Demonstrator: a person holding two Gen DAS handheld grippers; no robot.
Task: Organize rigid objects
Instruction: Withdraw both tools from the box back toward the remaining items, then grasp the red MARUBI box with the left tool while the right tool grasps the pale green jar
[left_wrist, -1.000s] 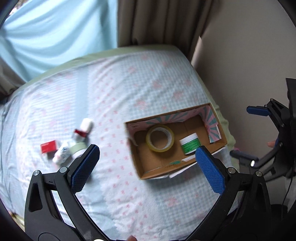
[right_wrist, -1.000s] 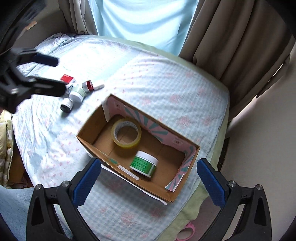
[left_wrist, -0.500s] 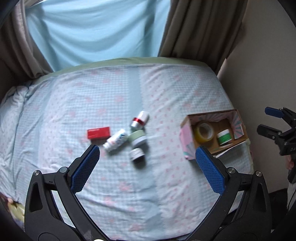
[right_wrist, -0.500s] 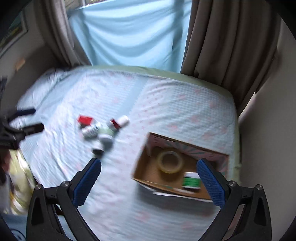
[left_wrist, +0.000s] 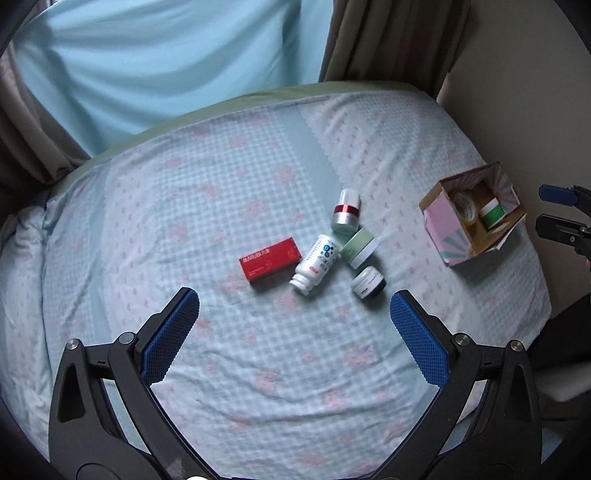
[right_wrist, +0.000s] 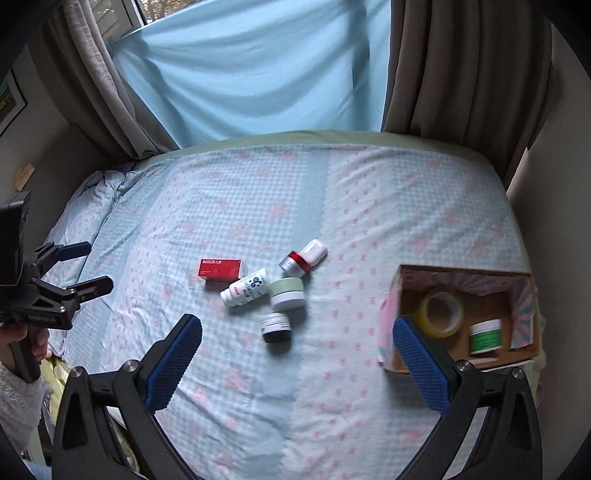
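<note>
A cluster lies mid-bed: a red carton (left_wrist: 269, 259) (right_wrist: 219, 268), a white pill bottle (left_wrist: 316, 264) (right_wrist: 245, 287), a pale green jar (left_wrist: 358, 247) (right_wrist: 288, 293), a dark jar (left_wrist: 368, 282) (right_wrist: 276, 327) and a red-banded silver bottle (left_wrist: 345, 212) (right_wrist: 303, 259). A cardboard box (left_wrist: 443, 221) (right_wrist: 391, 314) at the right holds a tape roll (right_wrist: 441, 313) and a green-labelled jar (right_wrist: 485, 336). My left gripper (left_wrist: 293, 332) is open and empty, above and in front of the cluster. My right gripper (right_wrist: 295, 360) is open and empty between cluster and box.
The bed has a blue checked sheet (right_wrist: 258, 192) with pink marks. Curtains (right_wrist: 458, 74) hang behind it and a wall (left_wrist: 517, 92) stands right of the box. Each gripper shows in the other's view: the right one (left_wrist: 561, 214) and the left one (right_wrist: 74, 269).
Both grippers have pulled back and swung left from over the box. The cluster now sits in the middle of both views. Nothing was picked up.
</note>
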